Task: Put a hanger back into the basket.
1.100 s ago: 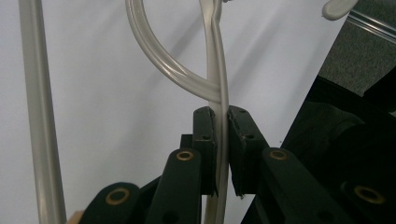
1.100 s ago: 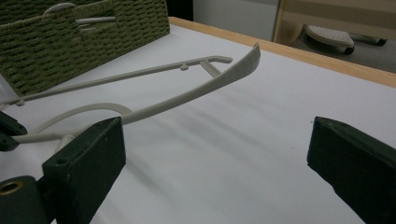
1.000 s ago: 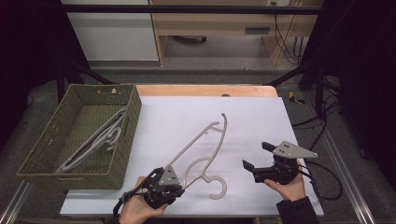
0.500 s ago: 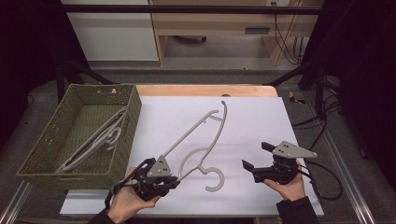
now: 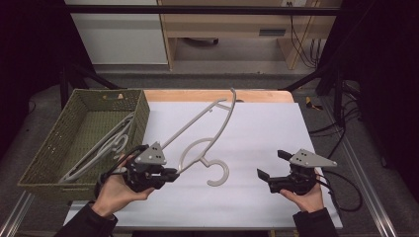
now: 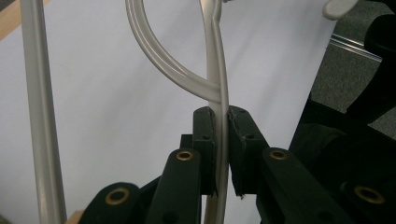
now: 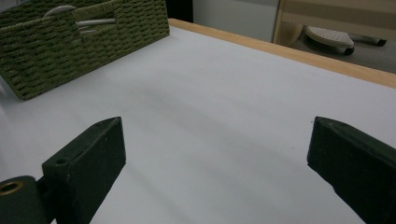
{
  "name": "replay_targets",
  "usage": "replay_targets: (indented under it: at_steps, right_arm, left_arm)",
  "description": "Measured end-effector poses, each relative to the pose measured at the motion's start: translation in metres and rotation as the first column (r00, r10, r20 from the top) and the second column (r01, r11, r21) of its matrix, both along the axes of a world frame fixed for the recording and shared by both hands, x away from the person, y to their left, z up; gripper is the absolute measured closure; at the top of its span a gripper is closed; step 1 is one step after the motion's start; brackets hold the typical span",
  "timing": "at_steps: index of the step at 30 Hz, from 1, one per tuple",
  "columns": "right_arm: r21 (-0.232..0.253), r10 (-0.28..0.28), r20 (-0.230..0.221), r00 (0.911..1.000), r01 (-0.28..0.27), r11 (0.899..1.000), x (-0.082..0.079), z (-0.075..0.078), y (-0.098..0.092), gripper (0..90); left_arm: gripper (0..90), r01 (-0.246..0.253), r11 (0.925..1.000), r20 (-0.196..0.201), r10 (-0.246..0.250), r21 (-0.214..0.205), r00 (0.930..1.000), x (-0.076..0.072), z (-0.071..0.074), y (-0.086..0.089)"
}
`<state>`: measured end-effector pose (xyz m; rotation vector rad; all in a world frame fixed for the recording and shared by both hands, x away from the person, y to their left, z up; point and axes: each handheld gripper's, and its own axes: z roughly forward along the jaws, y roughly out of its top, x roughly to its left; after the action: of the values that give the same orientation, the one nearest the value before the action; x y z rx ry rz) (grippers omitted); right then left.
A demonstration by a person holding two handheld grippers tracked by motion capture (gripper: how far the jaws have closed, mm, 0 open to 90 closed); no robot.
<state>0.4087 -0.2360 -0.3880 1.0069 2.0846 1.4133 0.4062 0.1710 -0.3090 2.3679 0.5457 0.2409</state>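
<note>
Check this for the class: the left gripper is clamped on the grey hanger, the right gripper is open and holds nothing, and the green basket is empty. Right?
Not quite. The green basket is not empty: the high view shows at least one pale hanger lying in it. The rest stands: the left gripper is clamped on the grey hanger, and the right gripper is open, holding nothing.

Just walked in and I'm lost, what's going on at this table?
A person holds a hand-held gripper in each hand. The left hand-held gripper is clamped on a grey plastic hanger, carrying it tilted above the white table beside a green woven basket holding more hangers. The right hand-held gripper waits open, empty.
</note>
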Motion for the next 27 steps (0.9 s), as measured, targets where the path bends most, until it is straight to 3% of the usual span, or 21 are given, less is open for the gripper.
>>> replay_targets:
  at_steps: [6,10,14,15,27]
  right_arm:
    - [0.006,-0.003,0.003,1.0,0.003,1.0,0.0,0.0,0.0,3.7]
    - [0.002,-0.01,0.001,1.0,0.01,1.0,0.001,0.0,-0.001,3.2]
    - [-0.003,-0.021,-0.006,0.9998,0.021,1.0,0.001,-0.001,0.0,2.4]
    - [-0.003,-0.022,-0.006,0.9997,0.022,1.0,0.001,-0.001,0.0,2.3]
    - [0.001,-0.032,-0.013,0.9994,0.032,0.999,0.002,-0.002,-0.002,2.1]
  left_arm:
    - [82.1,-0.017,0.9998,0.009,0.017,0.01,0.9998,0.011,0.013,0.017]
    - [82.1,-0.045,0.9988,0.008,0.046,-0.016,0.9989,0.014,0.016,0.025]
    - [82.1,-0.046,0.9989,0.013,0.046,-0.013,0.9989,0.016,0.02,0.033]
    - [82.1,-0.054,0.9981,0.014,0.054,-0.03,0.9984,0.017,0.021,0.034]
    - [82.1,-0.077,0.9965,0.02,0.078,-0.032,0.9968,0.03,0.034,0.06]
